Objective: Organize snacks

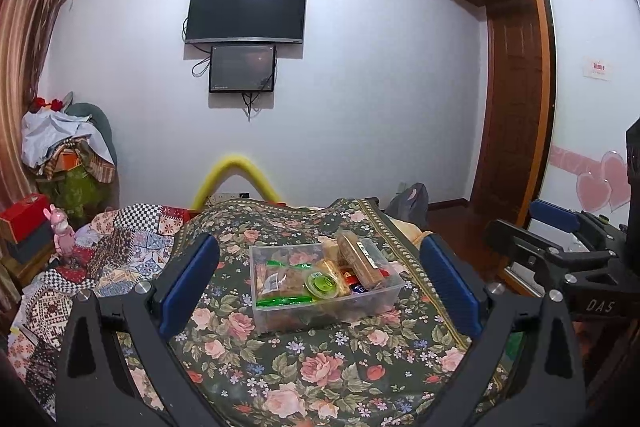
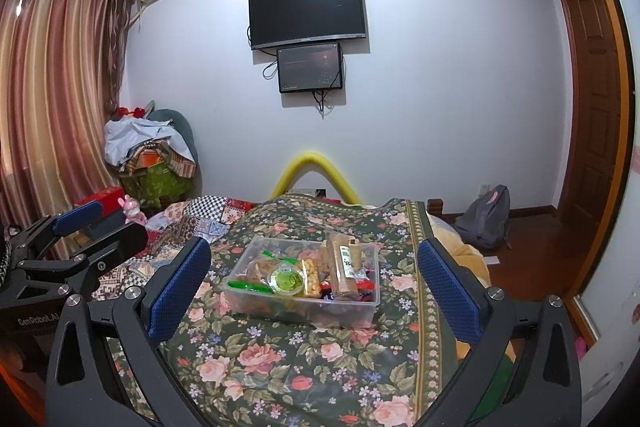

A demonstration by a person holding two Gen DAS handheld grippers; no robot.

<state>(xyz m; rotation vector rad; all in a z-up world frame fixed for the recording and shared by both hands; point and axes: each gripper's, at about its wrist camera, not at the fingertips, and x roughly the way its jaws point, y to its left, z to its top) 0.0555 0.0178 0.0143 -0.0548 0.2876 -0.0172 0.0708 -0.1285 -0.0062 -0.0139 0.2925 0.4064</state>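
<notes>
Clear plastic box full of snacks sits on the flowery blanket. Both the left gripper and right gripper are wide apart and hold nothing. The soft bed could let the box tip if a gripper pushes it.

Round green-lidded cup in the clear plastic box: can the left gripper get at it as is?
Probably yes. The round green-lidded cup lies on top, near the front wall of the clear plastic box, uncovered. The left gripper is open and empty, with only floral bedspread between.
</notes>
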